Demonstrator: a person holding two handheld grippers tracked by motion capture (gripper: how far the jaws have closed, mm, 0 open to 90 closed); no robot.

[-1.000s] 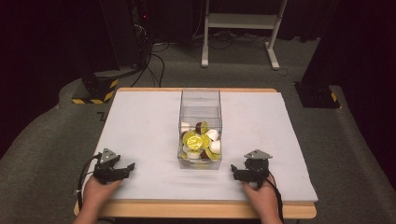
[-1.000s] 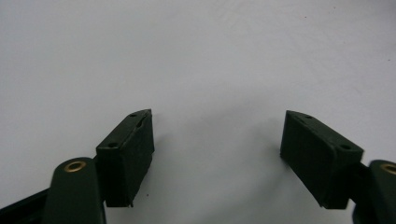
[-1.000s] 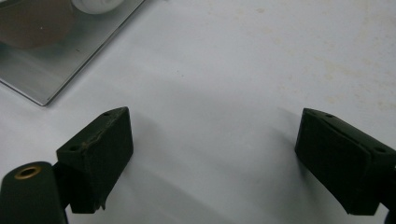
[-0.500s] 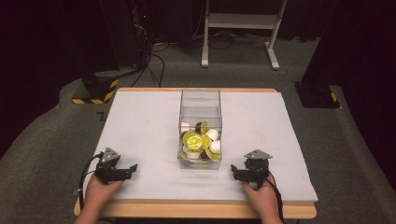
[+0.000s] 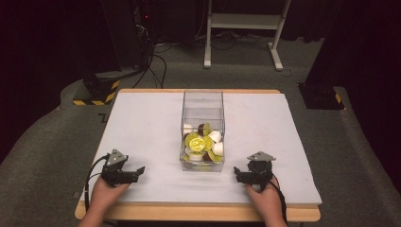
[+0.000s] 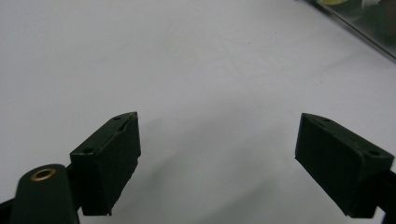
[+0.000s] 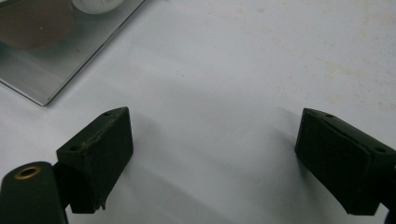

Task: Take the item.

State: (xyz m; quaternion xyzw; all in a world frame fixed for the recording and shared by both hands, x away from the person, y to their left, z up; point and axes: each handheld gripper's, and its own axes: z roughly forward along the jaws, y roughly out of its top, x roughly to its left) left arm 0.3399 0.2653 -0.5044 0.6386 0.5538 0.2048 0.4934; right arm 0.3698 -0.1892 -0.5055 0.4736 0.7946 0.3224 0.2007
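A clear plastic box (image 5: pixel 203 124) stands mid-table on the white mat (image 5: pixel 142 123), holding yellow, white and brown pieces (image 5: pixel 202 144) piled at its near end; no writing on it can be read. The left gripper (image 5: pixel 140 171) and right gripper (image 5: pixel 237 173) rest on the mat either side of it, jaws spread wide, nothing between them.

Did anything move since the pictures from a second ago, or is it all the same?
Almost nothing changed. The left gripper slid slightly toward the clear box in the middle; nothing was picked up or let go. The right gripper stayed in place on the white table cover, both grippers stayed open and empty, and the yellow, white and brown pieces stayed inside the box.
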